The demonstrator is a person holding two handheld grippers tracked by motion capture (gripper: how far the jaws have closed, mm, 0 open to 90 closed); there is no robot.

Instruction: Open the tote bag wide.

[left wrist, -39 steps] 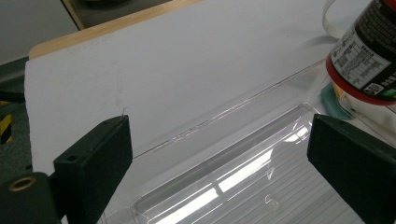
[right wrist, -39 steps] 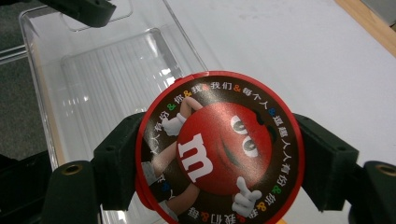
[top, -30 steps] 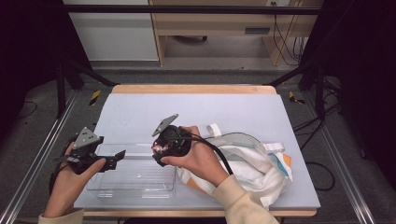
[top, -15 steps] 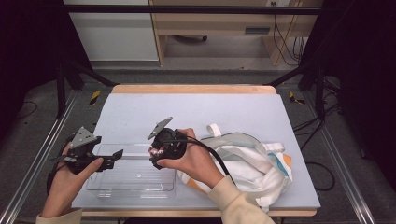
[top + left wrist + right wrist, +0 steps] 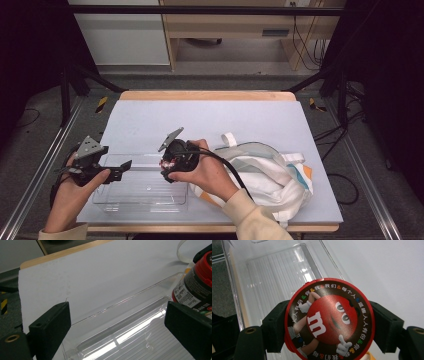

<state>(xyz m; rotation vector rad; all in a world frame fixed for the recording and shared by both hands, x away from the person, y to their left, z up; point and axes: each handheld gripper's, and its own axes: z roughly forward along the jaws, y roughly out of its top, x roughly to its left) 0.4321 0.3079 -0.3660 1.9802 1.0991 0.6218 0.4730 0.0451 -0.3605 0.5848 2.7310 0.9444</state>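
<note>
Red-lidded dark jar (image 5: 329, 325) with red cartoon face; clear ribbed tray (image 5: 142, 192); white bag (image 5: 270, 175) with orange patch; pale mat (image 5: 210, 120).

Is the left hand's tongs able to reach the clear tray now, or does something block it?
Probably yes. The left tongs stand open right at the clear tray's left end, with nothing between them. The right tongs, holding the candy jar, are over the tray's other end.

Each hand-held black plastic gripper, left gripper (image 5: 116, 172) and right gripper (image 5: 329, 326), has two blocky matte jaws with a brass-ringed screw hole beside each base, a grey three-cornered plate on top and a trailing black cable, and the person wears cream long sleeves (image 5: 250, 217).
</note>
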